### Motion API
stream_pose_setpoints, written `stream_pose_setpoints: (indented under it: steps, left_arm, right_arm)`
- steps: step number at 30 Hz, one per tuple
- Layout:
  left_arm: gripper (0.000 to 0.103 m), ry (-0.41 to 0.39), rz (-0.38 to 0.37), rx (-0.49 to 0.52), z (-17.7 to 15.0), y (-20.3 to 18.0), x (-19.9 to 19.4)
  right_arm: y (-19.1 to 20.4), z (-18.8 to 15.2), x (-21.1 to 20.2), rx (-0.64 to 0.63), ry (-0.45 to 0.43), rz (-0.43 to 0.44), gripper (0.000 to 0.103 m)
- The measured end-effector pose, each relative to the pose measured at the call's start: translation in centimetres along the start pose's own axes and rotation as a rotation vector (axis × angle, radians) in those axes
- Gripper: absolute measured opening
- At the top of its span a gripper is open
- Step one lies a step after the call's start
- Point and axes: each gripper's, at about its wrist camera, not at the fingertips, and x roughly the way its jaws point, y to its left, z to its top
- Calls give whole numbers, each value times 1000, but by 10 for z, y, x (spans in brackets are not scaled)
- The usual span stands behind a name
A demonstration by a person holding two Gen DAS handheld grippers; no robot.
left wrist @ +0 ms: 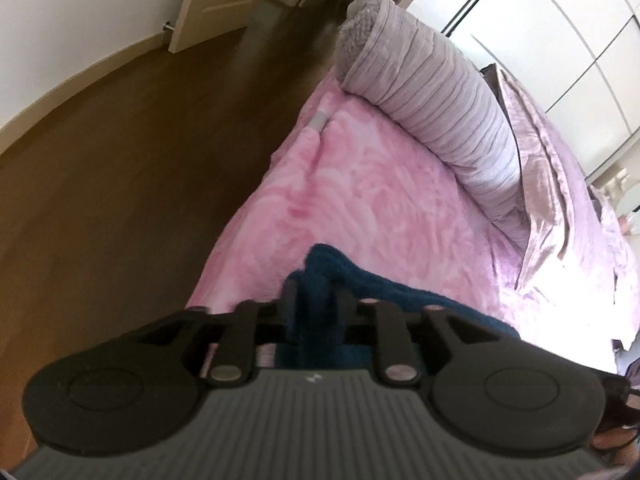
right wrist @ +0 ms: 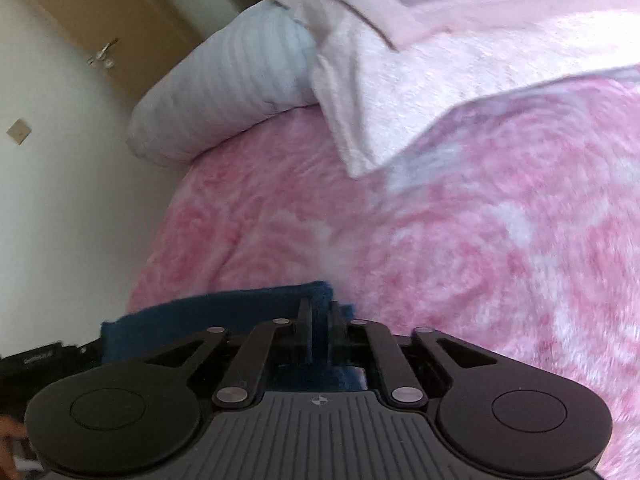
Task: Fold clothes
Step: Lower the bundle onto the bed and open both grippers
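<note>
both the left gripper and right gripper pinch the dark blue garment over the bed; keeping its edge taut and level should fold cleanly.

Dark blue garment; mottled pink blanket (pale striped bolster).

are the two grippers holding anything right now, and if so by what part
Both hold the dark blue garment. The left gripper pinches a bunched fold at its edge; the right gripper clamps another edge. Which parts of the garment cannot be told.
</note>
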Motion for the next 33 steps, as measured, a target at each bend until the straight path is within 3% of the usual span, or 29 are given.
stream_pose_setpoints:
  steps: [2,4,6,9,11,12,16,22,26,29,33]
  left_arm:
    - [32,-16,25,8,-1,-7,-21]
    - [32,-38,28,30,-8,-16,-50]
    - [29,-45,17,65,-18,-28,-80]
    - [12,22,-40,162,-54,-57,-117]
    - [12,80,-69,226,-82,-76,-125]
    - [11,111,-82,254,-95,-85,-126]
    - [13,109,-39,281,-114,-92,-103]
    - [23,99,14,299,-123,-98,-74]
    - [23,111,59,315,-124,-104,-72]
    - [27,136,105,316,-119,-114,-84]
    - [36,144,320,350,-112,-140,-109]
  right_arm:
    - [10,-6,-18,-39,8,-3,56]
    - [21,-13,-36,-78,16,-6,63]
    - [31,-19,-54,-118,24,-9,63]
    - [47,-29,-81,-176,36,-13,63]
    - [57,-35,-99,-216,44,-16,63]
    - [63,-39,-107,-236,50,-17,63]
    - [85,-78,-87,-354,101,-55,55]
    - [84,-81,-51,-368,99,-106,55]
    - [92,-80,-42,-405,105,-157,55]
    - [88,-71,-54,-340,136,-140,55]
    - [98,-60,-91,-306,156,-140,55]
